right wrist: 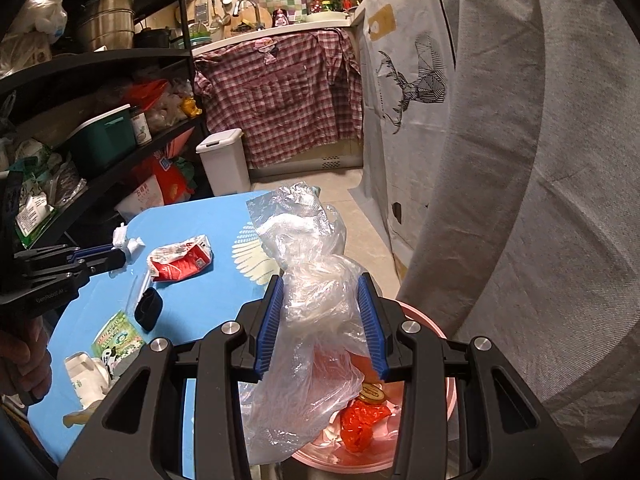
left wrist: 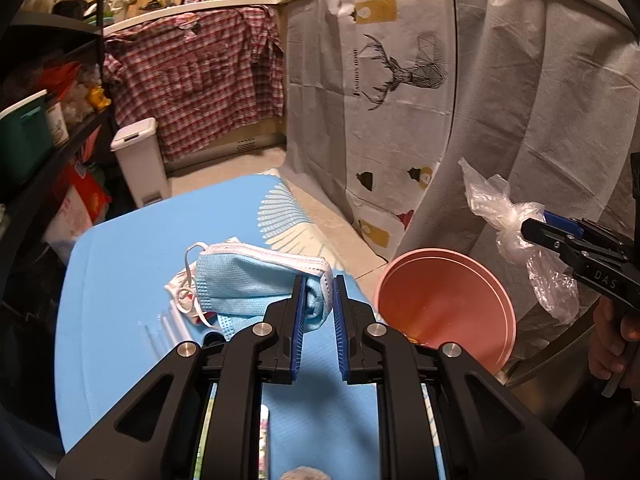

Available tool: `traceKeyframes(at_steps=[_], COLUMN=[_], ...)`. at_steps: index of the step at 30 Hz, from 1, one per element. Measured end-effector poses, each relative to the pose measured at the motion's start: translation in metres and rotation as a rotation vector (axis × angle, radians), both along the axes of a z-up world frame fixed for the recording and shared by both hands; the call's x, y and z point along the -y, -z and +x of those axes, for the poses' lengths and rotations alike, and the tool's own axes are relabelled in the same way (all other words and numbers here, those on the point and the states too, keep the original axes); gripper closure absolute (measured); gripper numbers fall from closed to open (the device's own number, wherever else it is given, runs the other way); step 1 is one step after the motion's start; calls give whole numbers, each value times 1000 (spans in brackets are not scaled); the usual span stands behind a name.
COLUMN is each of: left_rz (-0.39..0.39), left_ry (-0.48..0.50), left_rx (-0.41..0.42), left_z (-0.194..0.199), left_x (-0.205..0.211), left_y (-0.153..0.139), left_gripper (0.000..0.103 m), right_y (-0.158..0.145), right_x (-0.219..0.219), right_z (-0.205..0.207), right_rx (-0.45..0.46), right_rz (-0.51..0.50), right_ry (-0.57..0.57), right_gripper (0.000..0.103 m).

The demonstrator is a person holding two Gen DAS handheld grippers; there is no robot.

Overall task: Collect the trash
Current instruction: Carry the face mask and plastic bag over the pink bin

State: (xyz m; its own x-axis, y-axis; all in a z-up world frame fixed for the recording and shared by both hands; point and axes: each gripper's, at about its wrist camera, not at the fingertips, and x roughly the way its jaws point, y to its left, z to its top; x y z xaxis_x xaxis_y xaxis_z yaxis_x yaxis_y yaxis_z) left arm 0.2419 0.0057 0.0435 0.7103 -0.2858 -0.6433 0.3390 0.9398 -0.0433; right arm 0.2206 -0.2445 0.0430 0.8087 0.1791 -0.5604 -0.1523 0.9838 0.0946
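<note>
My left gripper [left wrist: 318, 282] is shut on one end of a blue face mask [left wrist: 248, 280], which hangs just above the blue table [left wrist: 120, 280]. In the right wrist view that gripper [right wrist: 120, 257] comes in from the left with the mask's white edge [right wrist: 128, 245] at its tips. My right gripper [right wrist: 320, 286] is shut on a crumpled clear plastic bag [right wrist: 312, 264] above the pink bin [right wrist: 426, 320]. The left wrist view shows it [left wrist: 534, 227] with the bag [left wrist: 500, 208] above and beyond the bin [left wrist: 444, 304]. A red wrapper [right wrist: 364, 420] and a gold lid [right wrist: 374, 394] lie in the bin.
On the table lie a crushed red-and-white carton [right wrist: 180, 262], a black piece [right wrist: 148, 308], a green packet [right wrist: 118, 338] and a white carton [right wrist: 86, 376]. A white pedal bin [left wrist: 140, 160] stands beyond, black shelves [right wrist: 100, 64] at left, a cloth-draped unit [left wrist: 400, 100] at right.
</note>
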Motion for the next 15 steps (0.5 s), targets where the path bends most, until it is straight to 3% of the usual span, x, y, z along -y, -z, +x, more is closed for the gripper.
traceKeyframes(at_steps=[15], left_rz=[-1], left_ry=[53], left_rx=[-15], left_z=[11], left_x=[37], left_y=[8], left_gripper=[89], right_y=[5], right_x=[15], right_z=[4], right_rx=[-16], right_rz=[0], right_ry=[36], right_gripper=[64])
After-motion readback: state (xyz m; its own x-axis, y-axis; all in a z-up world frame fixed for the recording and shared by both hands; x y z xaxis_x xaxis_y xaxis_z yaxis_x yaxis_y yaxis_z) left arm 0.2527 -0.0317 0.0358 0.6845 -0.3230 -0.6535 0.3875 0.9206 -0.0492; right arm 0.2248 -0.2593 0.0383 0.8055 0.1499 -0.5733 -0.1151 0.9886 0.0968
